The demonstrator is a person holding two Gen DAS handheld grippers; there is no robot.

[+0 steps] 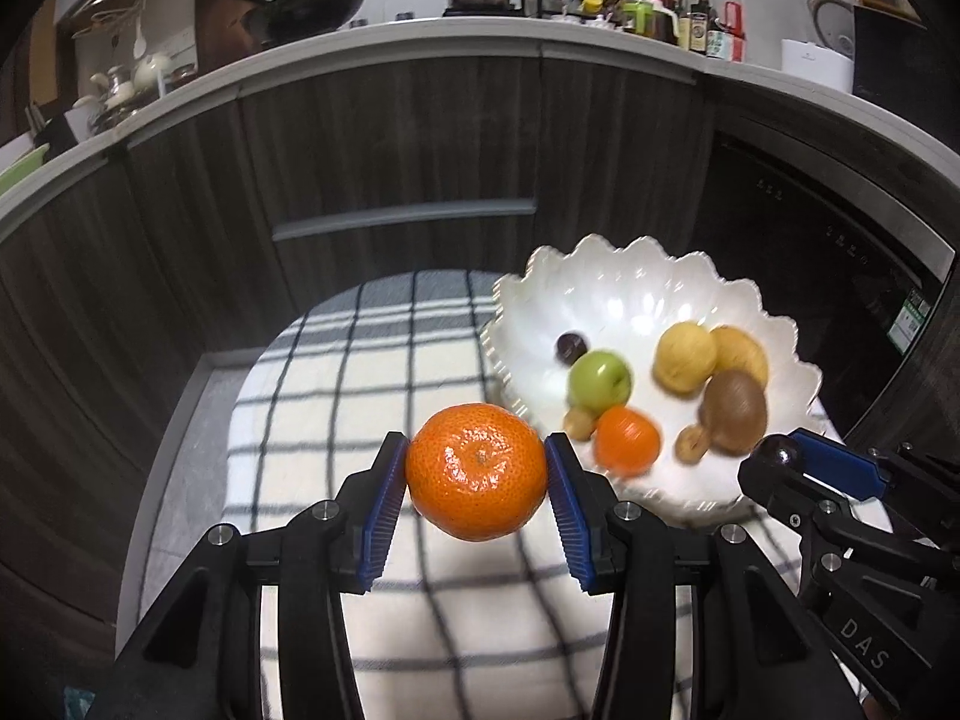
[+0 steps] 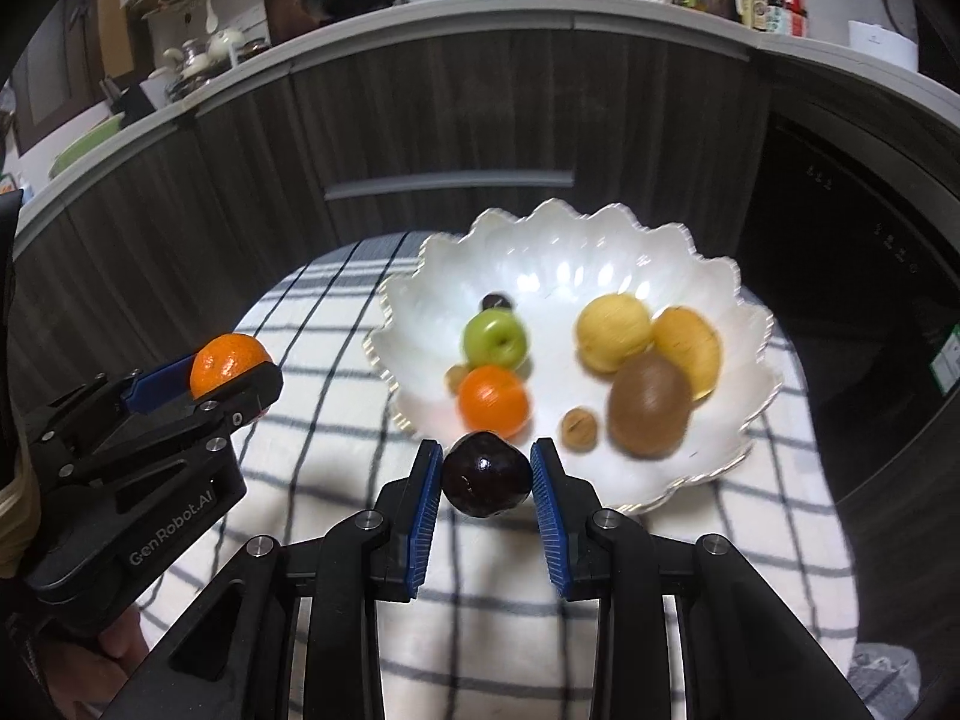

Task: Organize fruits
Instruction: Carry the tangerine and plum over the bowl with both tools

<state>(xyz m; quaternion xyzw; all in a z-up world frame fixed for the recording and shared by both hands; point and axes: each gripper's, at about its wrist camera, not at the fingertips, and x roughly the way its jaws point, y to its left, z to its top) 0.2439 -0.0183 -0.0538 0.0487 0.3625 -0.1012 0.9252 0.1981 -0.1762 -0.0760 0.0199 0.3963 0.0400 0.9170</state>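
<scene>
From the left wrist, the left gripper (image 1: pixel 477 471) is clamped on a mandarin (image 1: pixel 477 471), its blue pads pressing both sides and its stem dimple facing the camera; the fruit hangs clear above the checked cloth (image 1: pixel 336 372). Ahead and to the right of the fingertips sits a white scalloped bowl (image 1: pixel 600 288). In it lie a green apple (image 1: pixel 599 380), a second mandarin (image 1: pixel 627 441), a yellow fruit (image 1: pixel 685 357), a brown kiwi (image 1: pixel 735 410) with its long axis tilted up to the right, and a small dark fruit (image 1: pixel 570 347). The right gripper (image 1: pixel 774 456) shows at the right edge.

From the right wrist, the right gripper (image 2: pixel 486 474) grasps a dark plum (image 2: pixel 486 474) between its pads, just short of the bowl's (image 2: pixel 600 240) near rim. The same fruits lie inside, blurred. Far to its left, the left gripper (image 2: pixel 234 378) carries the mandarin (image 2: pixel 228 363).
</scene>
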